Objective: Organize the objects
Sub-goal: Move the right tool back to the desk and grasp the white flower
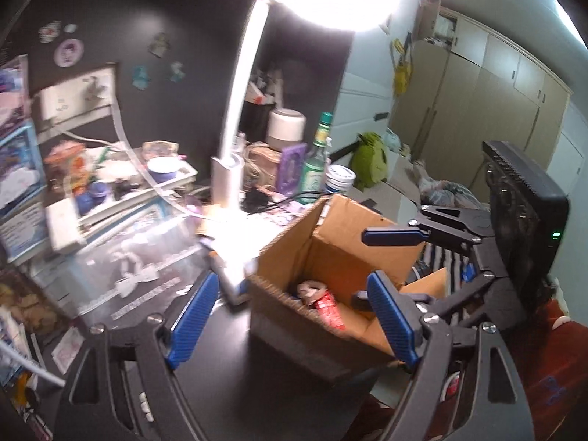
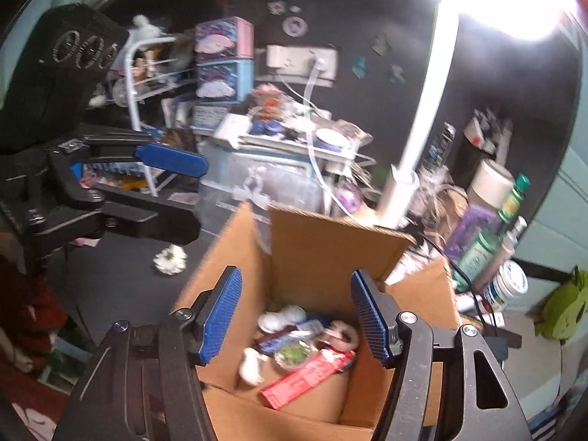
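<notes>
An open cardboard box (image 1: 294, 305) (image 2: 312, 253) stands on the dark desk. Inside lie a red pack (image 2: 308, 375), a round tub with green in it (image 2: 294, 354), a white case (image 2: 281, 318) and other small items. My right gripper (image 2: 296, 318) (image 1: 382, 268) hangs over the box's opening, open, with nothing between its blue pads. My left gripper (image 1: 294, 316) (image 2: 172, 191) is open and empty, just left of the box and above the desk. A white flower (image 2: 169, 259) lies on the desk under it.
A white lamp stem (image 1: 235, 110) (image 2: 422, 128) rises just behind the box under a glaring lamp head. A green bottle (image 1: 316, 161), a purple pack (image 1: 290, 165) and jars crowd the back. A cluttered clear organiser (image 1: 121, 198) and stacked drawers (image 2: 224, 62) stand at the left.
</notes>
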